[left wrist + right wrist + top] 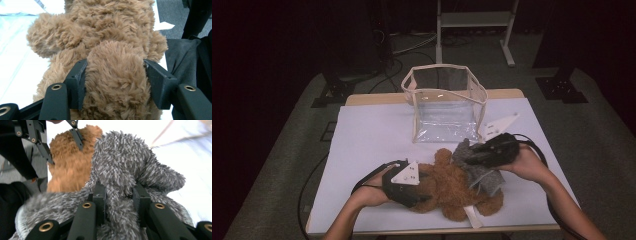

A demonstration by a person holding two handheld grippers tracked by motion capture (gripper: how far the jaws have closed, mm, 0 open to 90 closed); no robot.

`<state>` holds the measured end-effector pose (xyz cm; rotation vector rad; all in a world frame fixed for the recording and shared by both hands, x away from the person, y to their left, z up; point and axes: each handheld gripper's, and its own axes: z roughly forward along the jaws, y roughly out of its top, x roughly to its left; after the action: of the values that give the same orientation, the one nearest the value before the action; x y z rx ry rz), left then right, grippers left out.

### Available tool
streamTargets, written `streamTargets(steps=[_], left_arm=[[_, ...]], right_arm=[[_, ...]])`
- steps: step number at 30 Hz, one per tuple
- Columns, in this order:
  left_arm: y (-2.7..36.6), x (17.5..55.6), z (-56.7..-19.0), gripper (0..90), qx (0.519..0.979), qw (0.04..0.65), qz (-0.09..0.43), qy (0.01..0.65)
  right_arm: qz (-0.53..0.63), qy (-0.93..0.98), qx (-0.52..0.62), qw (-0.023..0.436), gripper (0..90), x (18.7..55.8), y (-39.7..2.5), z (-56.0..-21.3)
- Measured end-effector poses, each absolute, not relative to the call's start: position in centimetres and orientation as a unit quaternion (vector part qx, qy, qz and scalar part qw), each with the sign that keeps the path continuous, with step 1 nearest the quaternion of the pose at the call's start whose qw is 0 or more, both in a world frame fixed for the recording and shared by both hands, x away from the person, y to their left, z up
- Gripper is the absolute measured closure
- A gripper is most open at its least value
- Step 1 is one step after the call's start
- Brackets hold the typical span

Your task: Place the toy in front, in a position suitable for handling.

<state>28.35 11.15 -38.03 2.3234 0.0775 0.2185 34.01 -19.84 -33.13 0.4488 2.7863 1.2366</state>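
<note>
Near the table's front edge, the brown teddy bear point(447, 192) is being steadied by the left gripper point(115, 82), clamped on a limb, while its grey fleece garment point(122, 172) is being pinched by the right gripper point(119, 195), apparently for dressing. Beyond, a clear bag point(444, 102) is standing open.

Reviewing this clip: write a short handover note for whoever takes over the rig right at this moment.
Left claw: shut on a limb of the brown teddy bear, which lies on the table.
Right claw: shut on a fold of the grey fuzzy cloth, draped on the bear's right side.
Clear bag: upright behind them, open, nothing visible inside.
Done: both items gripped.
Left: probably pull the cloth apart from the bear.
</note>
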Motion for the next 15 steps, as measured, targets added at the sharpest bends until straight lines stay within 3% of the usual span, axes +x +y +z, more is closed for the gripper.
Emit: streamTargets(steps=[6, 15], left_arm=[[11.6, 29.5, -38.1, 39.4, 0.911, 0.401, 0.081, 0.052], [12.1, 31.5, -38.3, 39.7, 0.902, 0.412, 0.083, 0.1]], right_arm=[[0.434, 0.88, 0.195, 0.022, 69.0, 33.1, -25.0, -34.7], [0.448, 0.87, 0.205, 0.024, 68.9, 32.4, -26.2, -35.7]])
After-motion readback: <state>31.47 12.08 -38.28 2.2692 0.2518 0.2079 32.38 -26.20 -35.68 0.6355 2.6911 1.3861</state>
